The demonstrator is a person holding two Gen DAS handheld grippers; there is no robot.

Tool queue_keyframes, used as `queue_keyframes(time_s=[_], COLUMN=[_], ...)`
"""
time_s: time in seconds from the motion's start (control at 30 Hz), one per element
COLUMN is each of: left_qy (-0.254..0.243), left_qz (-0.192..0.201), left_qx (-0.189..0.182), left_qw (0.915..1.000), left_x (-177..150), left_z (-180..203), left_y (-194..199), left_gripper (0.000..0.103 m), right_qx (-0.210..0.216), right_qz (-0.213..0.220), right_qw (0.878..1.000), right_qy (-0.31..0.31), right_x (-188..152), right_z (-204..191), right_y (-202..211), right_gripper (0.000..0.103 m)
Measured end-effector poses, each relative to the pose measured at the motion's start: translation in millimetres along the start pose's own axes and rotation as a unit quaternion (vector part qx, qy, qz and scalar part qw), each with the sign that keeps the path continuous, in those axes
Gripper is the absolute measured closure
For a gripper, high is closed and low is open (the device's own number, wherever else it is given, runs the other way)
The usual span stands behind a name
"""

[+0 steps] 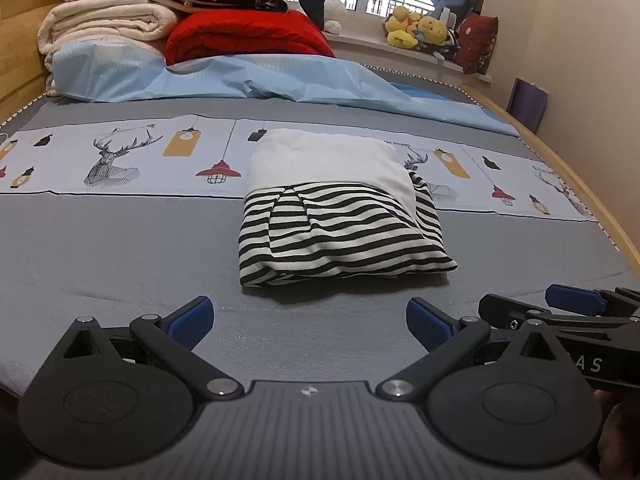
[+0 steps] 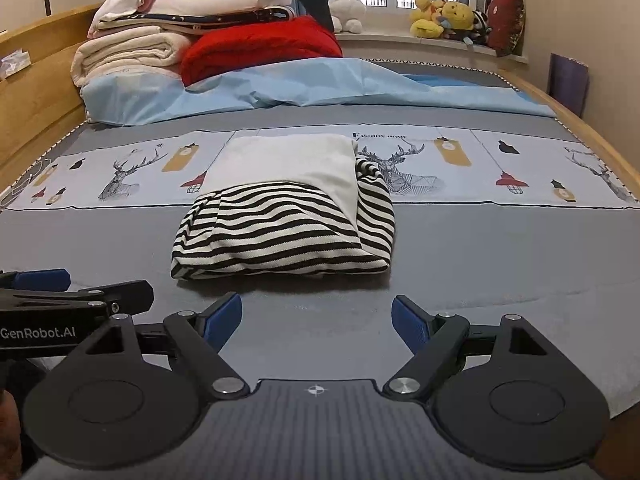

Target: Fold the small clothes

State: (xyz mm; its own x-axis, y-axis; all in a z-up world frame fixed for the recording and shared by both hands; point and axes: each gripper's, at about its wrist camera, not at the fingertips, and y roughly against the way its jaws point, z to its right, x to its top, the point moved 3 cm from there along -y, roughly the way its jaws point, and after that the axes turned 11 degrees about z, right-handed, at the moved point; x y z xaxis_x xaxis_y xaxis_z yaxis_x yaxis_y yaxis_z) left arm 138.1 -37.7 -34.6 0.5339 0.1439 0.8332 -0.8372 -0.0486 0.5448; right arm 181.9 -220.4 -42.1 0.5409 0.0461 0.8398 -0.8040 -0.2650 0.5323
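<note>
A folded garment (image 1: 336,216) (image 2: 288,220), white on top with black-and-white stripes below, lies flat in the middle of the grey bed cover. My left gripper (image 1: 308,322) hovers just in front of its near edge, open, nothing between its blue pads. My right gripper (image 2: 316,320) sits at the same near edge, also open and empty. Each gripper shows in the other's view: the right one (image 1: 576,308) at the far right of the left wrist view, the left one (image 2: 48,292) at the far left of the right wrist view.
Behind the garment runs a printed band with deer and lamps (image 1: 120,156), then a light blue sheet (image 1: 240,80). Folded blankets and a red quilt (image 2: 260,48) are stacked at the head. Plush toys (image 2: 448,16) line the windowsill. A wooden bed frame (image 1: 580,176) borders the right side.
</note>
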Motion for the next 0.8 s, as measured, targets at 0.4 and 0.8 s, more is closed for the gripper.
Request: queue_keyframes(time_s=[0.4,0.8], left_qy=[0.0,0.001], left_qz=[0.0,-0.001], left_qx=[-0.002,-0.002], left_qw=[1.0,1.0], left_x=[-0.5,-0.8], left_z=[-0.2,-0.1], left_y=[-0.5,-0.8], left_gripper=[0.0,0.0], right_qx=[-0.003,-0.002], right_qz=[-0.002,-0.003], right_qw=[1.0,1.0], right_qy=[-0.003,-0.003], right_x=[-0.7,-0.6], right_z=[-1.2,-1.3], right_y=[-1.7,-1.8], right_gripper=[0.02,0.02])
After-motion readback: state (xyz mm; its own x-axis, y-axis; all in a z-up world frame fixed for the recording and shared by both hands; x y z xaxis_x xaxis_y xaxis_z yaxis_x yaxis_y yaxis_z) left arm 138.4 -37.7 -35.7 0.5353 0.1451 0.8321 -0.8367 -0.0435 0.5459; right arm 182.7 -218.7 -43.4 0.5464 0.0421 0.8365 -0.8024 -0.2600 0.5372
